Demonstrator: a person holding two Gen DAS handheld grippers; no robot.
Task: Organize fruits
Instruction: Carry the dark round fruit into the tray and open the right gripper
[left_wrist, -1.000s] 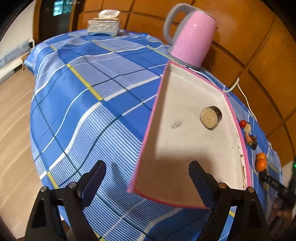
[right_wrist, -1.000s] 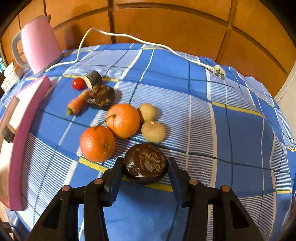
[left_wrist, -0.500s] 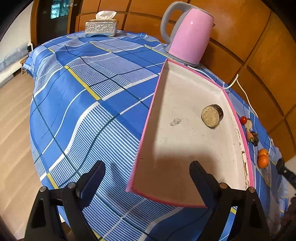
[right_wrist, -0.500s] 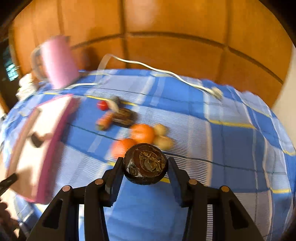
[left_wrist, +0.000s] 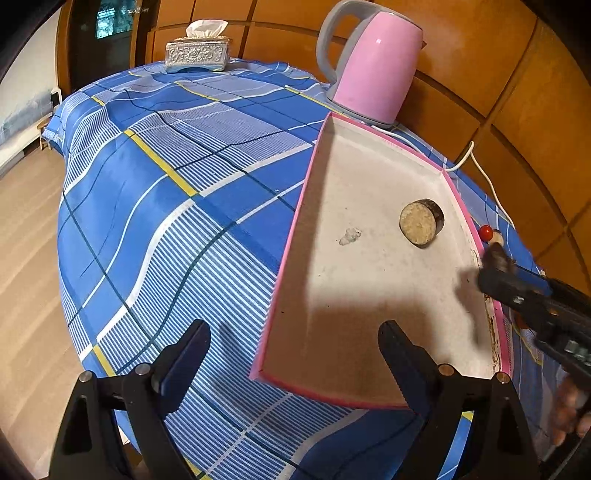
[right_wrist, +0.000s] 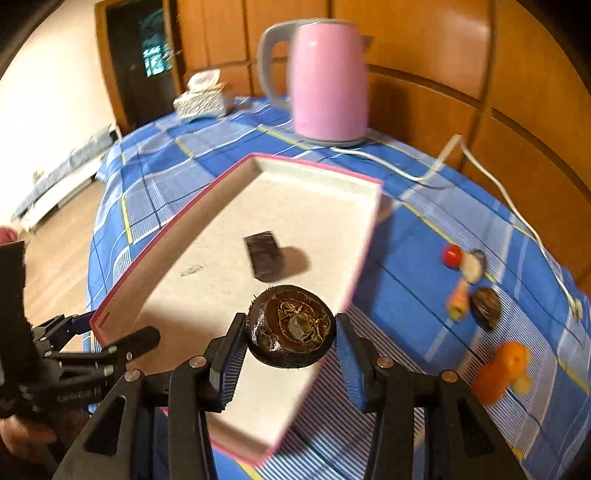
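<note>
Right gripper (right_wrist: 291, 350) clamped on dark brown round water chestnut (right_wrist: 291, 326), over pink-rimmed white tray's (right_wrist: 236, 173) near right edge; tray floor ahead-left. Left gripper (left_wrist: 291, 354) wide open, empty.

Wood-panelled room with a cloth-covered bench

Orange-brown wooden wall panels (left_wrist: 509, 66) rise behind the bench (left_wrist: 177, 206), which wears a blue checked cloth. At far left stands a dark door (right_wrist: 147, 62) with a small lit pane, beside a pale wall (right_wrist: 48, 92). Light wooden floor (left_wrist: 26, 258) lies to the left.
</note>
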